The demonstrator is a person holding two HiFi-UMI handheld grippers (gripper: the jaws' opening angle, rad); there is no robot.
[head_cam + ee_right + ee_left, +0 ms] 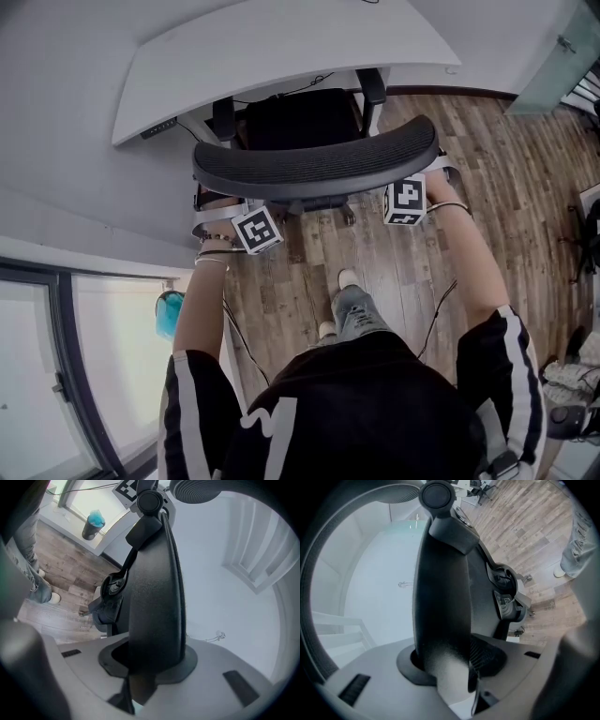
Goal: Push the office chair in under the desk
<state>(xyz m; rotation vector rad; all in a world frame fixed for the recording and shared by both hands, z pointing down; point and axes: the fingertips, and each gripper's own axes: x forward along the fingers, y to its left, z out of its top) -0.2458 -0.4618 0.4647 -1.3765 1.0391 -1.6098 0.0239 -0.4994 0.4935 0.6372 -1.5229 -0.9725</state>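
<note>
The black office chair stands with its seat point(300, 117) partly beneath the white desk point(281, 47). Its curved mesh backrest point(319, 164) faces me. My left gripper point(242, 214) is shut on the backrest's left end and my right gripper point(414, 187) on its right end. In the left gripper view the backrest's edge point(440, 597) runs upright between the jaws of the left gripper point(445, 667). The right gripper view shows the same edge point(154, 597) clamped in the right gripper point(150, 663). The fingertips are hidden behind the backrest in the head view.
The floor is wood plank point(412, 272), and my feet point(347, 278) stand just behind the chair. A blue-topped bottle point(169, 314) sits on the window ledge at left. Shoes point(567, 375) lie at the far right. A grey wall runs behind the desk.
</note>
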